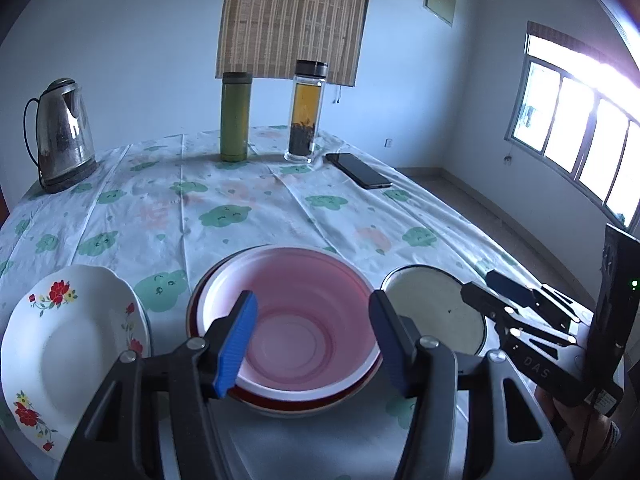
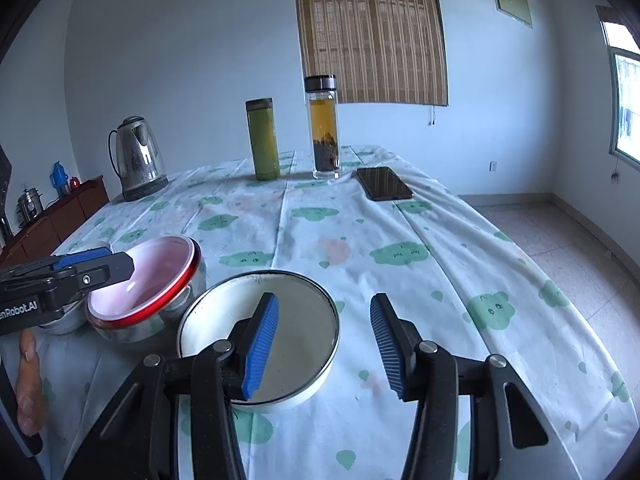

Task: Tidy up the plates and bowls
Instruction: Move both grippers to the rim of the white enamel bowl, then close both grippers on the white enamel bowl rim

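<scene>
Both claws are hanging open over the dishes at the near edge of the counter [image 1: 280,200].

At the far left the flowered plate [image 1: 72,344] is lying flat on the cloth, apart from everything else. Next, the left claw [image 1: 312,340] is hovering with its blue pads spread to either side of the pink bowl [image 1: 300,320], which is nesting in a red-rimmed bowl [image 2: 160,304]; nothing is gripped. To the right, the right claw [image 2: 324,344] is also gaping wide, its left pad over the white enamel bowl [image 2: 280,340] and its right pad outside the rim. A clean pickup probably means lowering so one pad is going inside the wall and one outside, then pinching the rim squarely and lifting level so the bowl is not tipping.
</scene>
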Demonstrator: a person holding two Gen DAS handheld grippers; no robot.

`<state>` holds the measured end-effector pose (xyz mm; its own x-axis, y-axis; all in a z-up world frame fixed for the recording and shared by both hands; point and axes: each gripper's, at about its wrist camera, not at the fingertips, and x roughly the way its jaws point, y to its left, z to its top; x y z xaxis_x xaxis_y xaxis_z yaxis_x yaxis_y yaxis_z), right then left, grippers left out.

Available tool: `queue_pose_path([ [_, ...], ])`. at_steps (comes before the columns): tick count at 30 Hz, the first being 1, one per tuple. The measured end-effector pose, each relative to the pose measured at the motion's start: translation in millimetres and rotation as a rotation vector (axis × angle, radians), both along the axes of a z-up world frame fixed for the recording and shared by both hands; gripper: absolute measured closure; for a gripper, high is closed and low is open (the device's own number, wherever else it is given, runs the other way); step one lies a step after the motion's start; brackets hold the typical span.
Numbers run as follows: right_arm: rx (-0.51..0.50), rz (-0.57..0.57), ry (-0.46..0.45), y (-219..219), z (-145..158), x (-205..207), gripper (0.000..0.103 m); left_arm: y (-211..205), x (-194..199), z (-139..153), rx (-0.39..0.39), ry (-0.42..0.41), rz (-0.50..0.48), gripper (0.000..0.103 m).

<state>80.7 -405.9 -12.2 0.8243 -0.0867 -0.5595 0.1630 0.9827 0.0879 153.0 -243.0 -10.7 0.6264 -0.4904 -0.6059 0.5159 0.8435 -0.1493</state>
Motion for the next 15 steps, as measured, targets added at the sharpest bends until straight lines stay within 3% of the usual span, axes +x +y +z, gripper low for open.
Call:
queue_pose_path([
  [2,0.007,0.010,0.034,-0.5,-3.8,4.1,0.065,-2.1,0.1,-0.4,0.009,0.006,0.002,0.046],
  [8,0.025,0.016,0.097,-3.1,-11.6,13.5,0.068,-9.6,-4.0,0.7,0.022,0.014,-0.017,0.046],
  [10,0.031,0.036,0.128,-2.1,-15.7,17.9,0.082,-12.9,-6.1,1.0,0.024,0.016,-0.028,0.046],
  [15,0.043,0.033,0.140,-4.6,-17.5,18.8,0.091,-20.8,-11.0,-0.8,0.029,0.025,-0.052,0.046],
])
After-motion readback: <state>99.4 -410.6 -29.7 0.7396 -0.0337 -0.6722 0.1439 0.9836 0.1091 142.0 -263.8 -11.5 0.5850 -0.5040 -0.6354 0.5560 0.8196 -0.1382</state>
